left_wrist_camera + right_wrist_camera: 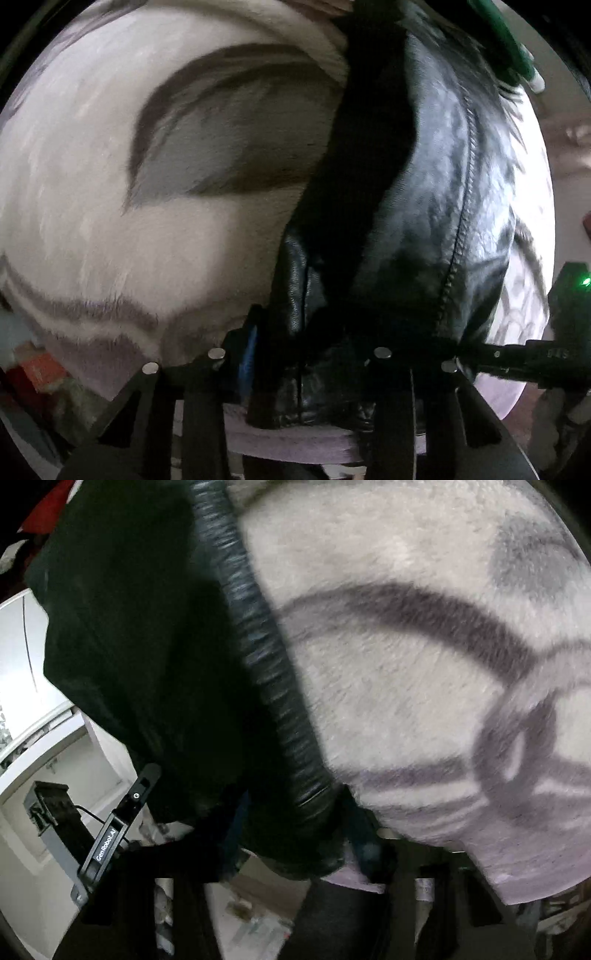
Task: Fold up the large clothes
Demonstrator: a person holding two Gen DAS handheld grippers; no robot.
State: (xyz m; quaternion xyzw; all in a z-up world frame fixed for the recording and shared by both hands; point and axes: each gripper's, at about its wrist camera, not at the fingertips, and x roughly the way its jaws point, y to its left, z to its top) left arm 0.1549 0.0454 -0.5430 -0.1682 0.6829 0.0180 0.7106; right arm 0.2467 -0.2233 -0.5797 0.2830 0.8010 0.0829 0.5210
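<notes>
Both grippers are clamped on the black leather jacket (pixel 424 192): left gripper (pixel 299 354) on its hem, right gripper (pixel 314 834) on a ribbed edge (cuff or waistband), held above the patterned fleece blanket (pixel 110 184); folding looks barely started, with no finished fold visible

A black leather jacket (pixel 424 192) fills the left wrist view, its upper part cut off at the frame's top edge. Its hem covers the left gripper (pixel 299 373), so how the jaws stand cannot be told. The fleece blanket (pixel 110 184) behind is smeared by motion blur. In the right wrist view, the jacket's dark folds (pixel 147 646) swallow the right gripper (pixel 291 853), jaws hidden. Clutter (pixel 37 373) at the lower left is too blurred to identify.
</notes>
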